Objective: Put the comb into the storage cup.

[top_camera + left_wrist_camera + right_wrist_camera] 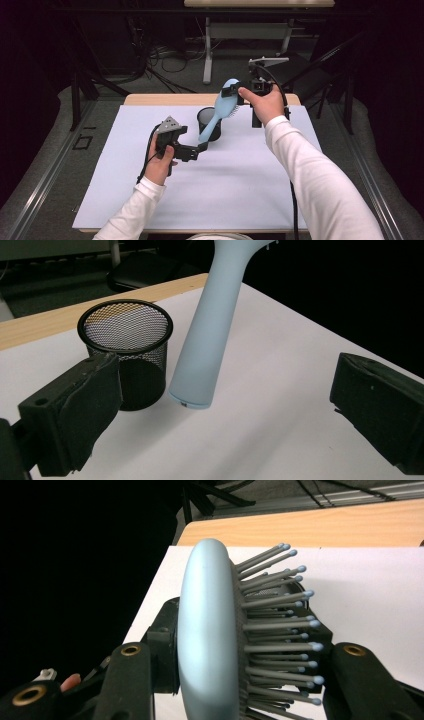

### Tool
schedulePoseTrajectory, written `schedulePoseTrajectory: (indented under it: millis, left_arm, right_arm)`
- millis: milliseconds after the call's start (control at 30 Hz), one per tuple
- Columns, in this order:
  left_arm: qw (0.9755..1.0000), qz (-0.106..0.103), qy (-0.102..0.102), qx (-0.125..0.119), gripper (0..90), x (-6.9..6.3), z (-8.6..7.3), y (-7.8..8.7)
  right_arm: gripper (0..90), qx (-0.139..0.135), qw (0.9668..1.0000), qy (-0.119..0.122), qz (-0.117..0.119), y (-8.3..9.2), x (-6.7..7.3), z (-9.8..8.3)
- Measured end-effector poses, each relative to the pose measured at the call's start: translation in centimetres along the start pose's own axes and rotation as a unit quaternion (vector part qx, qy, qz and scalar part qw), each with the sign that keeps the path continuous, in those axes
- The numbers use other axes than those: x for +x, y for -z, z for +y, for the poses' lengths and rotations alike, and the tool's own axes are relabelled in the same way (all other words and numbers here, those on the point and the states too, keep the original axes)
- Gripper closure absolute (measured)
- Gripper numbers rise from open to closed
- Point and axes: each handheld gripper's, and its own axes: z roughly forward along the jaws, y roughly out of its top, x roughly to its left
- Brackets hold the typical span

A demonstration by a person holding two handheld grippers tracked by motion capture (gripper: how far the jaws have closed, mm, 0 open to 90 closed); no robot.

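A light blue hairbrush [220,107] hangs tilted, head up. My right gripper [231,93] is shut on its head, which stands edge-on between the jaws in the right gripper view, bristles [280,625] pointing right. The handle [207,335] slopes down beside a black mesh cup [125,335], outside it, and its end is just over the white mat. Whether the end touches the mat I cannot tell. My left gripper [195,149] stands open near the handle's lower end. Its wide-apart jaws hold nothing, and the handle's end is a little beyond them [227,415].
The white mat [240,185] covers most of the wooden table [150,99]. The mesh cup [207,120] stands near the mat's back middle and looks empty. Cables trail from both grippers. Dark stands and table legs lie beyond the far edge.
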Motion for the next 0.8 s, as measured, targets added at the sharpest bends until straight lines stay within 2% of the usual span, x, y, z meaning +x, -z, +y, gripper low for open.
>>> schedulePoseTrajectory:
  millis: [467,633,800]
  left_arm:
    - [0.9999,0.006,0.002,0.012,0.7,0.2,0.0,0.0]
    - [0.9999,0.011,-0.003,0.004,0.7,0.2,-0.1,0.0]
    - [1.0000,0.006,0.004,0.002,0.7,0.4,0.0,0.0]
  right_arm:
    - [49.1,-0.021,0.9997,-0.008,-0.009,-0.1,-0.1,1.1]
    - [49.1,-0.031,0.9993,0.000,-0.019,-0.1,0.0,1.6]
    - [49.0,-0.045,0.9986,0.004,-0.027,-0.4,-0.1,1.7]
